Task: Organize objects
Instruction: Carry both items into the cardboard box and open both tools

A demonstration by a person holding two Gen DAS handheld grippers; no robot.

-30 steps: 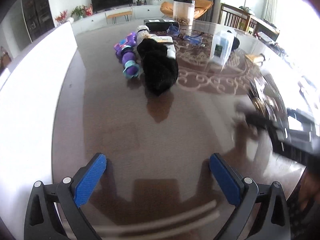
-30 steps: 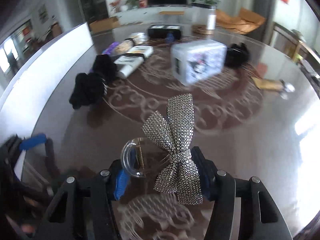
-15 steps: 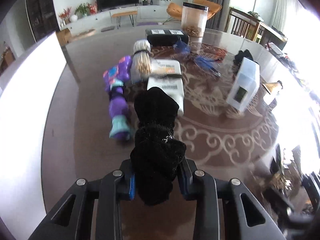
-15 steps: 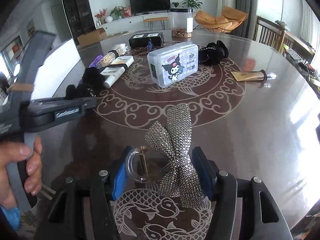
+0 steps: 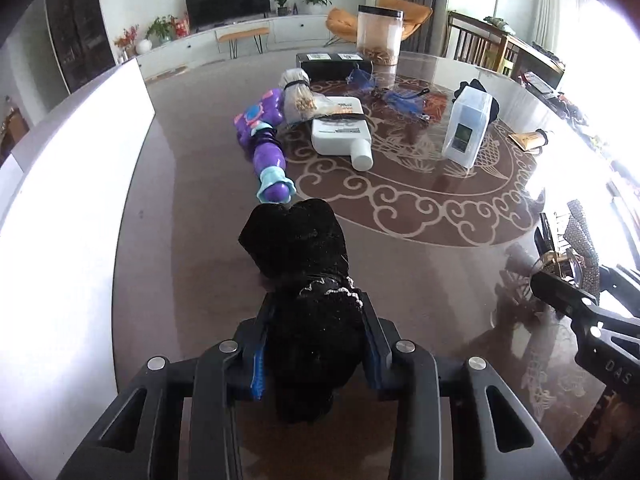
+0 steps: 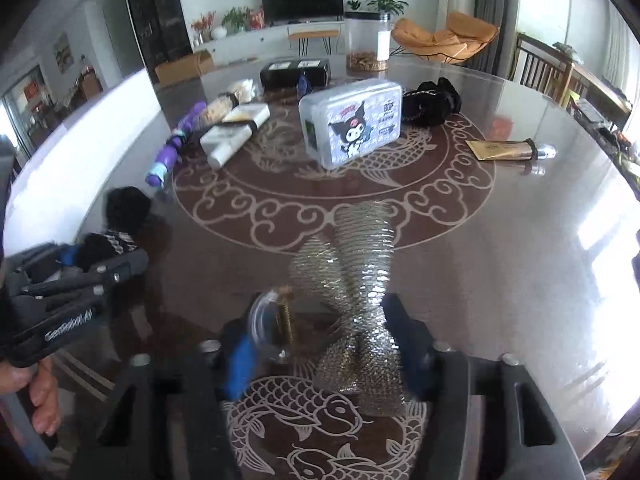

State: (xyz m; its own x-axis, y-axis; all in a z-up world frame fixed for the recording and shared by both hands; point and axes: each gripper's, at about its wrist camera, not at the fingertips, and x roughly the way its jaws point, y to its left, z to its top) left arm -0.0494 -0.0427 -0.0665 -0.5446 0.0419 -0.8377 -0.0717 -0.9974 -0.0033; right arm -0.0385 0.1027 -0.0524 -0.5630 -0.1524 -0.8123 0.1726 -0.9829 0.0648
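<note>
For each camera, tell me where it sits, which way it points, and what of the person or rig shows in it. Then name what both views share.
Left wrist: sits on the left gripper, looking forward over the table toward the TV wall; its fingers clamp a black fabric item; the right gripper enters at right.
Right wrist: sits on the right gripper, facing the same wall; its fingers hold a sequin bow clip; the left gripper and a hand show at left.
Shared: character box, white bottle, purple toy.
</note>
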